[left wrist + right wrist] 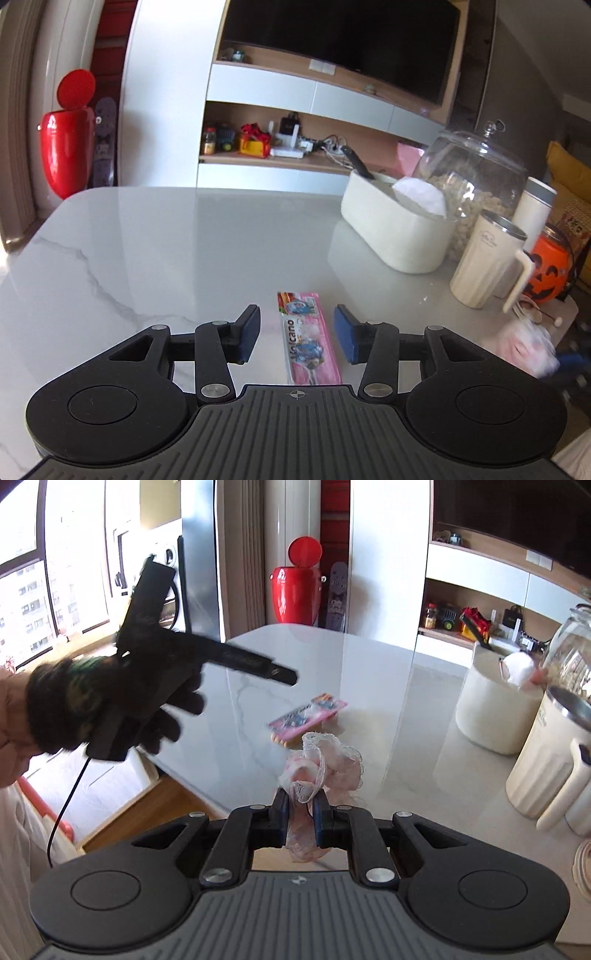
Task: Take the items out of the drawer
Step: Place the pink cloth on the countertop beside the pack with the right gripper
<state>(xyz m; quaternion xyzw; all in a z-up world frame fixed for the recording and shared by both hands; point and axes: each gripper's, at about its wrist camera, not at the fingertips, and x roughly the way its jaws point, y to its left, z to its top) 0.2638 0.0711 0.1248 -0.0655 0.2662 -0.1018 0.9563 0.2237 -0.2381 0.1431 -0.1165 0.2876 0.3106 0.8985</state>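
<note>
Nearest in the right wrist view, right tool (pixel 302 814) clamped almost fully closed on a bunch of pink lace fabric (pixel 320 766), blue pads pinching its lower folds while the frilly loops stand up above the fingers, over the near edge of the white marbled surface (pixel 376 686). Left tool (pixel 297 334) spread wide with nothing gripped, blue pads apart on either side of a flat pink packet (pixel 310 338) printed "Volcano", lying on the surface below and between the fingers without touching them. Same packet (pixel 308 716) seen in the right wrist view, resting flat just beyond the lace. To the left of that view, a black-gloved hand (pixel 110 705) carrying the left tool, blurred, with a thin black cable hanging under it. Further right on the surface, a cream lidded mug (pixel 487 266) with a handle, beside an orange pumpkin pail (pixel 550 273); behind them a cream oval box (pixel 395 232) and a large glass jar (pixel 476 181) with pale pieces inside. Beyond the surface, a red bin (pixel 66 147) with its lid raised, and wall shelves under a dark television (pixel 343 40).
</note>
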